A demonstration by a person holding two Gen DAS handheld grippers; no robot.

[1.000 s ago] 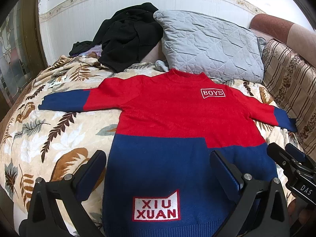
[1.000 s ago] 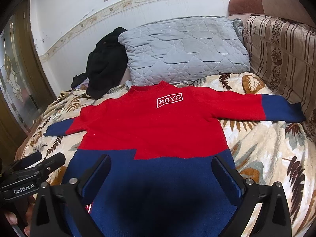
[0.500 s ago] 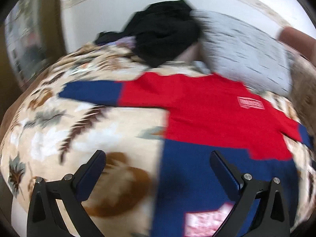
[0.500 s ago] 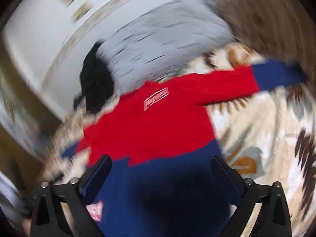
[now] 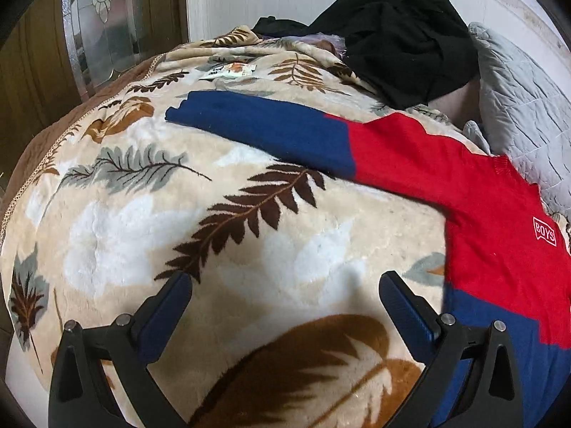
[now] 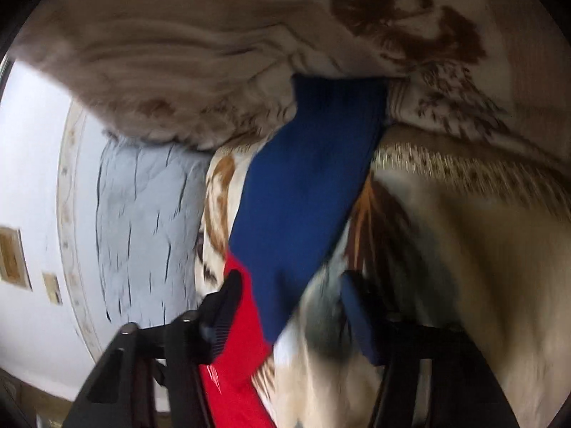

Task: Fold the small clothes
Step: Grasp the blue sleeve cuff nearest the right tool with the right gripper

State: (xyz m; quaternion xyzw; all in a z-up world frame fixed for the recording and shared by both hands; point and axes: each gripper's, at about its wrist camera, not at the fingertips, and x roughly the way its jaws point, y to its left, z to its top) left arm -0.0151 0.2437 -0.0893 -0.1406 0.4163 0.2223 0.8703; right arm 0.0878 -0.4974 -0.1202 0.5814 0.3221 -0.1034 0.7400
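Closest thing on the left side is the left gripper (image 5: 285, 306), jaws spread wide with nothing in them, hanging over bare leaf-print blanket (image 5: 150, 221) just short of the sweater (image 5: 499, 221). Looks to me like it's lining up on the sleeve (image 5: 271, 128) stretched out ahead of it, since that arm of the sweater lies flat and fully extended, which is how you'd want it before folding inward.

The right gripper (image 6: 289, 317) is rolled way over on its side, so everything in its view looks tipped. Its jaws have just been closing and sit about halfway in, with the other sleeve (image 6: 307, 185) running down between them. I can't see the pads actually pinching the cloth yet, so I'd call it not gripped, just about to be. That view is smeared, so don't quote me.

Further back there's a grey quilted pillow (image 5: 517, 107) and a heap of black clothes (image 5: 403, 39) against the wall.

The sweater itself is spread face up on the bed, unfolded so far. Its hem and far side are cut off in the left view, and the right view only catches that one sleeve.
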